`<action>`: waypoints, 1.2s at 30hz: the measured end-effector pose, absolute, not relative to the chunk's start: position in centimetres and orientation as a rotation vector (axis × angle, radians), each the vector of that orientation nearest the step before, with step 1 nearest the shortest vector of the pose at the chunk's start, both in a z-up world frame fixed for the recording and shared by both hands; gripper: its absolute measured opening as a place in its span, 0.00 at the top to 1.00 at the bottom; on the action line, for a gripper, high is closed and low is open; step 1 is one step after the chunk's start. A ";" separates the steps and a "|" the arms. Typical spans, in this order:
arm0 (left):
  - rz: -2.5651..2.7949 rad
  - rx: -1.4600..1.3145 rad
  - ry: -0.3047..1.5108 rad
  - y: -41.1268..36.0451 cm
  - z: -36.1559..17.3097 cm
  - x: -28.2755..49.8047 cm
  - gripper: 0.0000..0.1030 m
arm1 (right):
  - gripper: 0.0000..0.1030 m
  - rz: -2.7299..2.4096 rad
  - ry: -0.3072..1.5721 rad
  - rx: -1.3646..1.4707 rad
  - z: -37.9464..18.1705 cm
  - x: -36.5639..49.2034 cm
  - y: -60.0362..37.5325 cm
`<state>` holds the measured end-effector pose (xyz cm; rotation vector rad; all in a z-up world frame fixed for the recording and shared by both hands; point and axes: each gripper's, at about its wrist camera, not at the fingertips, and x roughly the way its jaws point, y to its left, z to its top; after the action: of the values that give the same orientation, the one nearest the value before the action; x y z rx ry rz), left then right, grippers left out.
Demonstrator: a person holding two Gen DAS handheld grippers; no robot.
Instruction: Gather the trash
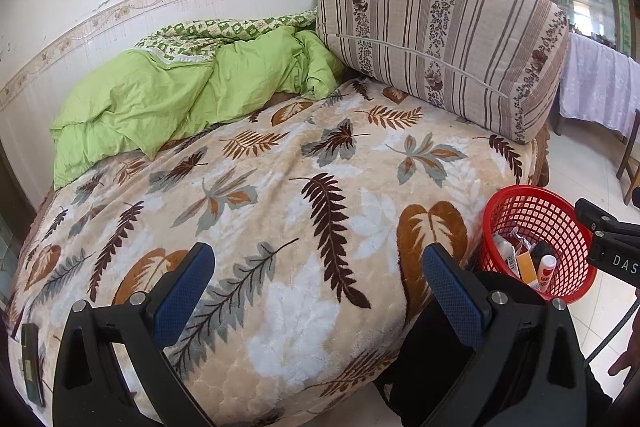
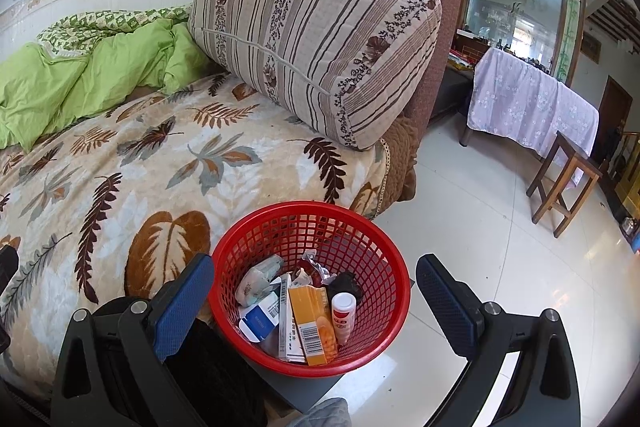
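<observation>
A red mesh basket (image 2: 372, 259) stands on a low grey surface beside the bed. It holds an orange box (image 2: 314, 323), a small white bottle with a red label (image 2: 343, 311), a blue and white carton (image 2: 260, 321), crumpled wrappers and a black lump. My right gripper (image 2: 316, 299) hangs open just above it, one finger on each side of the rim. In the left wrist view the red mesh basket (image 1: 560, 223) is at the right, and my left gripper (image 1: 316, 287) is open over the leaf-patterned blanket (image 1: 280, 187), holding nothing.
A green quilt (image 1: 160, 95) lies bunched against the wall. A striped bolster (image 2: 320, 43) leans on the brown headboard. A dark flat object (image 1: 32, 359) lies at the bed's left edge. White tile floor (image 2: 480, 227), a wooden stool (image 2: 564, 179) and a cloth-covered table (image 2: 528, 107) are right.
</observation>
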<state>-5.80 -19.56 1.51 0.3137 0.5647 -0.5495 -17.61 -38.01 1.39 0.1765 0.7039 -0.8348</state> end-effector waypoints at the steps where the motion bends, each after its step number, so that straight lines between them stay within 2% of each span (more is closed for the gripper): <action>1: -0.550 0.313 0.564 -19.5 1.5 -5.8 0.00 | 0.02 -0.834 0.704 0.177 1.4 -17.6 -38.1; 36: -0.562 0.320 0.561 -19.8 1.6 -6.2 0.00 | 0.02 -0.831 0.717 0.189 0.8 -17.7 -37.9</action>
<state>-6.20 -19.80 1.56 0.3195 0.5610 -0.5619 -17.72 -37.89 0.81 0.1892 0.7173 -0.8310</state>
